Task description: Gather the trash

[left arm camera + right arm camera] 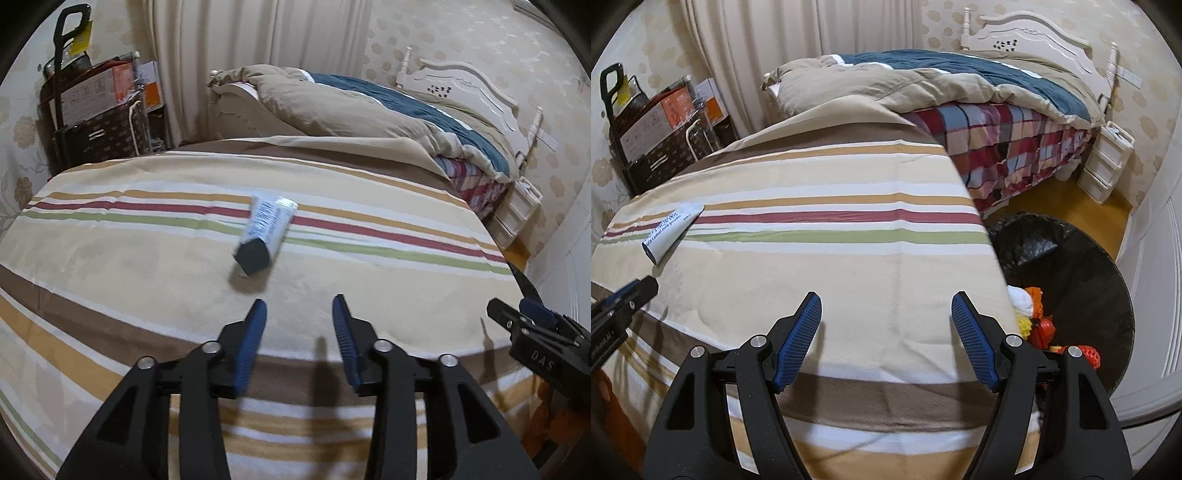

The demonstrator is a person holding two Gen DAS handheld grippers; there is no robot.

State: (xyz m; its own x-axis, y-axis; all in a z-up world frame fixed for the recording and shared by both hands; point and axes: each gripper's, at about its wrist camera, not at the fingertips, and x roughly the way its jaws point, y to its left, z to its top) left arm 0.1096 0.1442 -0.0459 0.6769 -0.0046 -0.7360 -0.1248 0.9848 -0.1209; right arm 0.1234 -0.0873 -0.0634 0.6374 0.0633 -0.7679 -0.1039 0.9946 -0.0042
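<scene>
1 black trash bin (pixel 1071 258), colourful trash (pixel 1041 325) inside

Two wrist views, both angled down over the striped cloth (pixel 147 258).
Left camera looks from close above; right camera sits just rightward. Both share the cloth, the bed (pixel 960 85) and the white packet (pixel 670 230).

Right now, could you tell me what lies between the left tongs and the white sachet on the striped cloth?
Nothing but bare striped cloth. In the left wrist view, the sachet lies just ahead of the open left tongs, untouched.
</scene>
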